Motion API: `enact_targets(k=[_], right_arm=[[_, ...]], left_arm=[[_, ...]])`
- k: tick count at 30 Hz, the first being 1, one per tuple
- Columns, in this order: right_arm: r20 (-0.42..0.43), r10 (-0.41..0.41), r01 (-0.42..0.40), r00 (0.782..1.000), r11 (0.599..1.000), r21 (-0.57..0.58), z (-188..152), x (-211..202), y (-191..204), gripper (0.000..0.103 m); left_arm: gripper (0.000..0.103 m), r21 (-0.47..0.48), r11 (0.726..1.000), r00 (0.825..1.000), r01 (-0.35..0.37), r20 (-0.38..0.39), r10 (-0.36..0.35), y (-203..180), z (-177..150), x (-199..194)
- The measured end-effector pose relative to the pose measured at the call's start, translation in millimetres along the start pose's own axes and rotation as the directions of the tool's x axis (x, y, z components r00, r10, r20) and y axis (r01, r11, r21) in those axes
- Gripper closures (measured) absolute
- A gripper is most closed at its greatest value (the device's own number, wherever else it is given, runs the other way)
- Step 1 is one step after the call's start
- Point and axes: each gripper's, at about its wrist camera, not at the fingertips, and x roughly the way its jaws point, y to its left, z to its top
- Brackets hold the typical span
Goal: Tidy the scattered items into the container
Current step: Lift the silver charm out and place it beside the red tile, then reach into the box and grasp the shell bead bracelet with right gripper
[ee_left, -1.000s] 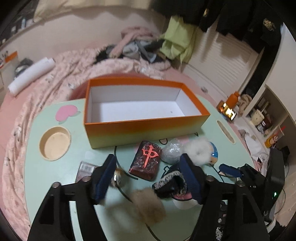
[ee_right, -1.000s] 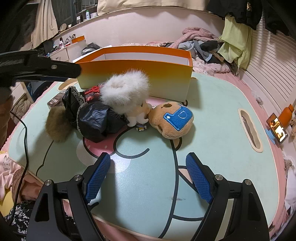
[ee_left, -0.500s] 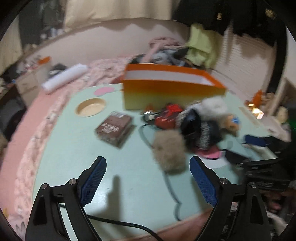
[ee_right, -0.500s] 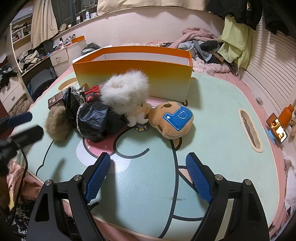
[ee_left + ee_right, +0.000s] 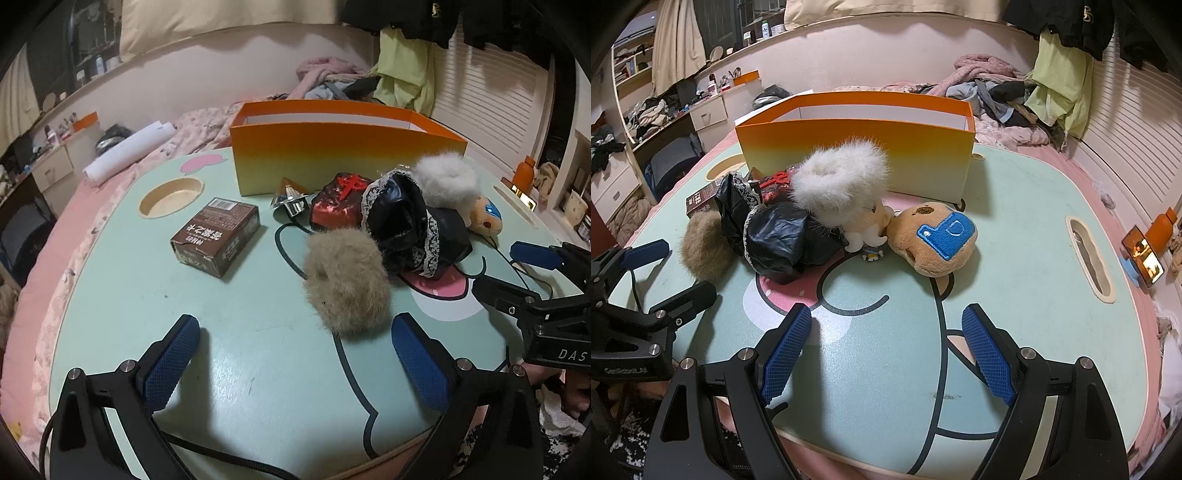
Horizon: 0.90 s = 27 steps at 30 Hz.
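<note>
Just ahead of my left gripper point(image 5: 295, 354), slightly right of centre, lies the tan fur pompom point(image 5: 345, 282), nearest of the pile. Both grippers gape wide, empty; my right gripper point(image 5: 886, 350) sits farther from it.

A dim bedroom — pale wall point(image 5: 886, 40) curving across 12 o'clock, a shelf point(image 5: 746, 38) of bottles along its top. At 9 o'clock, white drawers point(image 5: 613, 184) under cluttered shelves. A bed point(image 5: 192, 129) in pink bedding runs behind the mint table point(image 5: 1027, 221), clothes point(image 5: 993, 81) heaped at 1 o'clock — slatted white doors point(image 5: 491, 92) at 2 o'clock
</note>
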Motion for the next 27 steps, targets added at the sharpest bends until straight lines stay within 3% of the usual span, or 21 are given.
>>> enact_targets(k=[6, 10, 17, 21, 24, 27], right_arm=[[-0.018, 0.002, -0.002, 1.0, 1.0, 0.01, 6, 2, -9, 0.019], [0.017, 0.025, -0.025, 1.0, 0.999, 0.024, 21, -11, -16, 0.019], [0.176, -0.038, 0.049, 0.984, 0.997, -0.06, 116, -48, -9, 0.019], [0.108, -0.064, 0.072, 0.992, 0.995, -0.075, 158, -17, 1, 0.019], [-0.001, -0.069, 0.069, 0.998, 0.997, -0.025, 163, 20, -1, 0.019], [-0.048, -0.047, 0.047, 0.998, 0.999, -0.006, 161, 39, -2, 0.019]], left_arm=[[0.0, 0.0, 1.0, 1.0, 0.001, 0.005, -0.001, -1, 0, -2], [0.0, 0.0, 1.0, 1.0, 0.001, 0.006, -0.001, -2, 0, -2], [0.0, 0.0, 1.0, 1.0, 0.001, 0.007, -0.001, -2, 0, -3], [0.0, 0.0, 1.0, 1.0, 0.001, 0.008, -0.001, -2, 0, -3], [0.0, 0.0, 1.0, 1.0, 0.001, 0.008, -0.001, -3, 0, -3], [0.0, 0.0, 1.0, 1.0, 0.003, 0.009, -0.003, -3, 1, -3]])
